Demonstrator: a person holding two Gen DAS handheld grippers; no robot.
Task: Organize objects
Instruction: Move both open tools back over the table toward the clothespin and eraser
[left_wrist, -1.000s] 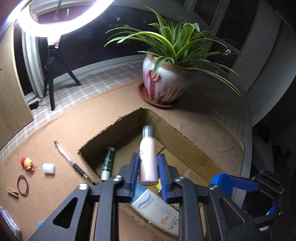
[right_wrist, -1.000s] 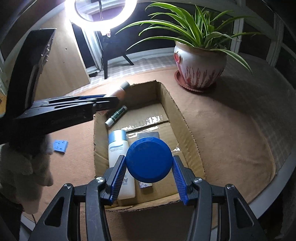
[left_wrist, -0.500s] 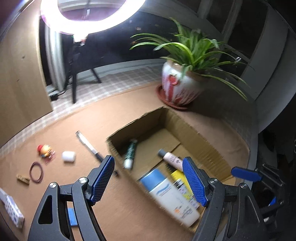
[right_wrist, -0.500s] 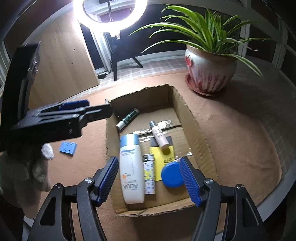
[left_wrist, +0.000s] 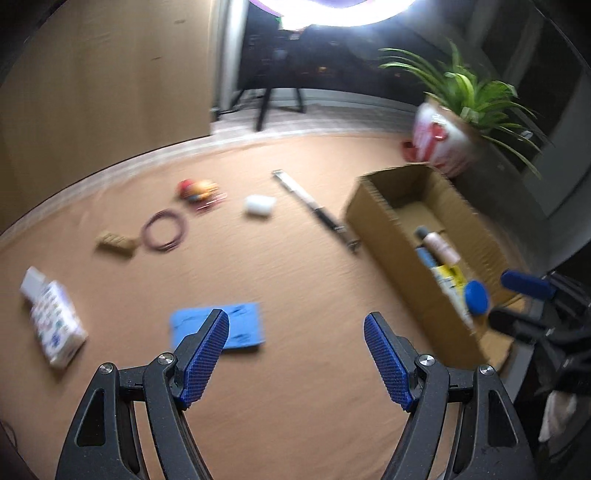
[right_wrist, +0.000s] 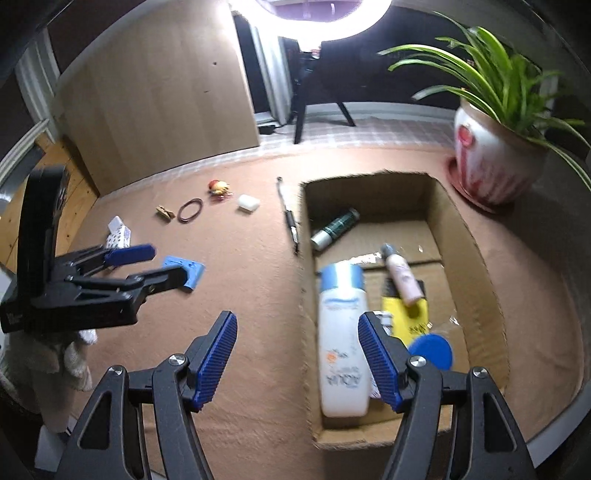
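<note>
Over on the brown felt surface (right_wrist: 258, 295), left of the cardboard box (right_wrist: 476, 258), is where the leftover stuff sits, so that's where I'm headed imo. My left hand-held gripper (left_wrist: 295, 354) is spread wide w/ nothing between the pads, hanging above the blue card (left_wrist: 236, 325), prob the next grab. Right hand-held gripper (right_wrist: 297, 354) is also open and empty, sitting over the box's near left wall. Box already has the white AQUA bottle (right_wrist: 343, 354), pink bottle (right_wrist: 400, 275), green tube (right_wrist: 334, 229), yellow packet (right_wrist: 404, 317) and blue lid (right_wrist: 434, 349). Tip for the card: it's flat on felt, so I'd come in low, tilt the pads and catch one edge, not squash straight down. Outside the box there's the pen (left_wrist: 314, 206) lying right by its wall, white cap (left_wrist: 259, 205), hair tie (left_wrist: 164, 235), wooden clip (left_wrist: 115, 243), little red toy (left_wrist: 197, 189) and patterned pack (left_wrist: 53, 321). Room's dim, ring light (right_wrist: 314, 18) up top, potted plant (right_wrist: 491, 162) at the far right corner, wood panel (right_wrist: 159, 99) behind. Left view's blurry btw.
</note>
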